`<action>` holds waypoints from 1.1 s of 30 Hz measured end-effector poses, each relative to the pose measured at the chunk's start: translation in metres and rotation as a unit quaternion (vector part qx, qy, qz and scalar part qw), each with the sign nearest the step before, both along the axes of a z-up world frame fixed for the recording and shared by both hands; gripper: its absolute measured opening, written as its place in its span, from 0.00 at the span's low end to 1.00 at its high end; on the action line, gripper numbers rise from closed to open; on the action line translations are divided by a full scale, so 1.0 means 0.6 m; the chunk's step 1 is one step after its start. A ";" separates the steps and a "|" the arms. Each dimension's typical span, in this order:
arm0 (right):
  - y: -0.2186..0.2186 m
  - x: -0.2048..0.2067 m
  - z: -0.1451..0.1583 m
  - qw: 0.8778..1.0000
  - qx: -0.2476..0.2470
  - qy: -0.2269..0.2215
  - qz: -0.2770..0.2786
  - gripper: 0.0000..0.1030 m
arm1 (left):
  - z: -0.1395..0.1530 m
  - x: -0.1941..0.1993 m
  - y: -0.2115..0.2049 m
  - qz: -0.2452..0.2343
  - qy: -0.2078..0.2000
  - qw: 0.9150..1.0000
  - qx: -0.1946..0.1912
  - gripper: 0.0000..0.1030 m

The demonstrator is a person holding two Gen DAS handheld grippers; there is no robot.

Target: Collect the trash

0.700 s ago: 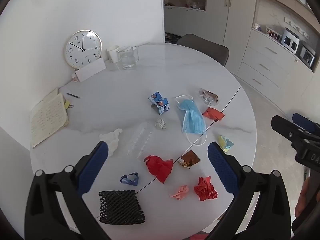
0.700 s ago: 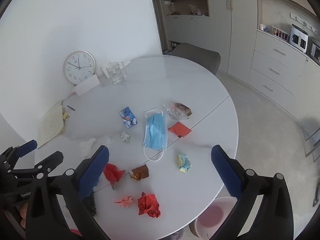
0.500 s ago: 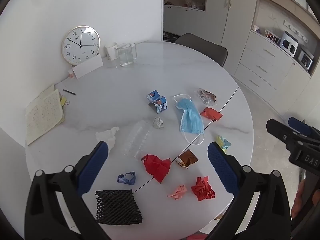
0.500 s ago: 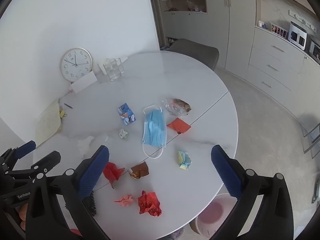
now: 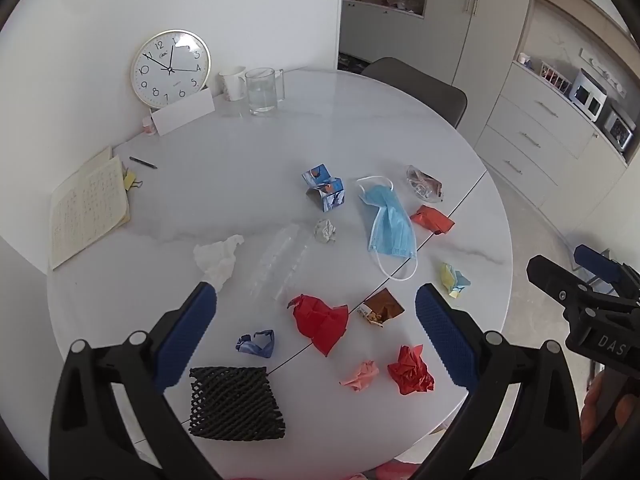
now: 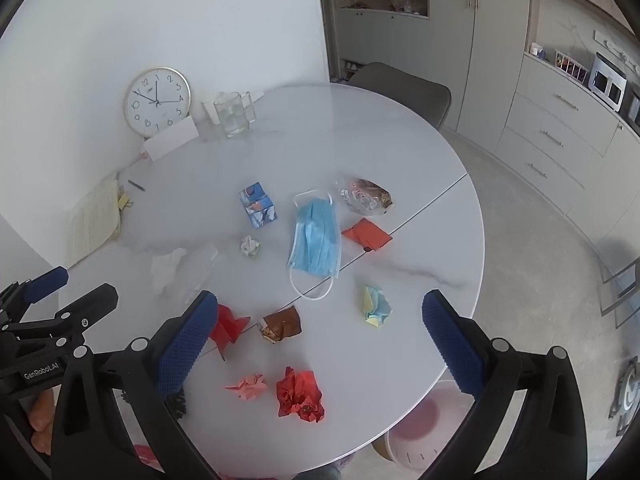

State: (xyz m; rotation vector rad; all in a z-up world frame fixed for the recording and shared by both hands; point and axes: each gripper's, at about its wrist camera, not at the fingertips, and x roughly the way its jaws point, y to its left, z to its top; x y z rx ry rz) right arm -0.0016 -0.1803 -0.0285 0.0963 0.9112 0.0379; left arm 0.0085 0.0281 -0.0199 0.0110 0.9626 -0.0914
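Start of the job, nothing picked yet. Left gripper (image 5: 316,300) and right gripper (image 6: 320,306) both hover above the round worktop (image 5: 360,120), jaws wide and empty. Trash lies scattered on it: blue mask (image 6: 316,242), red paper ball (image 6: 300,394), black mesh (image 5: 234,402). Pink bin (image 6: 420,428) sits below the near edge. Next move probably: lower one gripper onto a near scrap and close on it.

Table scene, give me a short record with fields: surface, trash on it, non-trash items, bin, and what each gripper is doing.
surface: round white table
trash: blue face mask, black foam net, crumpled red paper, white tissue, other scraps
non-trash: wall clock, glass pitcher, notebook
bin: pink bucket below the table's near edge
left gripper: open, empty
right gripper: open, empty
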 end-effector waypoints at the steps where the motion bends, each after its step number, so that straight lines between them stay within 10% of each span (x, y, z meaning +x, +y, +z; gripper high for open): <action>1: -0.001 0.000 0.000 1.000 0.000 0.001 -0.001 0.98 | 0.000 -0.002 0.000 -0.001 0.000 1.000 0.001 0.93; 33: 0.009 -0.005 -0.001 1.000 -0.002 0.008 0.008 0.98 | -0.001 -0.006 0.006 0.016 0.010 1.000 -0.001 0.93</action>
